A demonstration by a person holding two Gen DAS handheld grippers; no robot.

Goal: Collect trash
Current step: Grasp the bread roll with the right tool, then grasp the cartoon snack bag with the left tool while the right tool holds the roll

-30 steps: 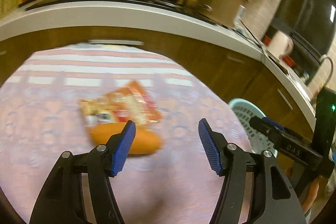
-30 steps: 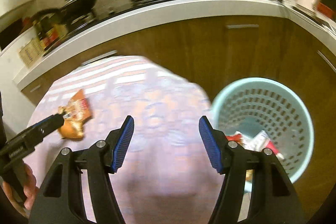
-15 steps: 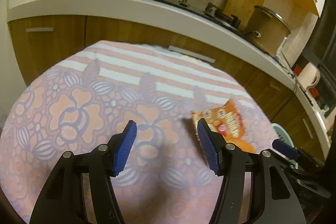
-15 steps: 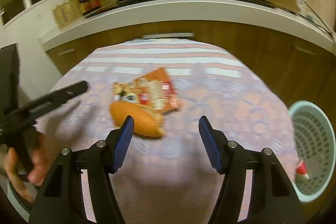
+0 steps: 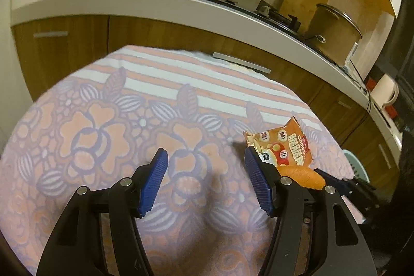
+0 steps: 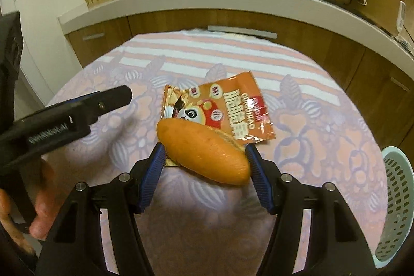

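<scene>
Orange snack wrapper (image 6: 227, 110) flat on floral tablecloth; bread roll (image 6: 203, 153) overlapping its near edge.

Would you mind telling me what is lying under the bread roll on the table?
The bread roll lies on the near corner of an orange snack wrapper, which rests on the flowered tablecloth. The wrapper's covered part cannot be seen, nor anything else beneath it.

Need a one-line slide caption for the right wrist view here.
Open right gripper straddles a bread roll lying on an orange snack wrapper, mint basket at right.
</scene>
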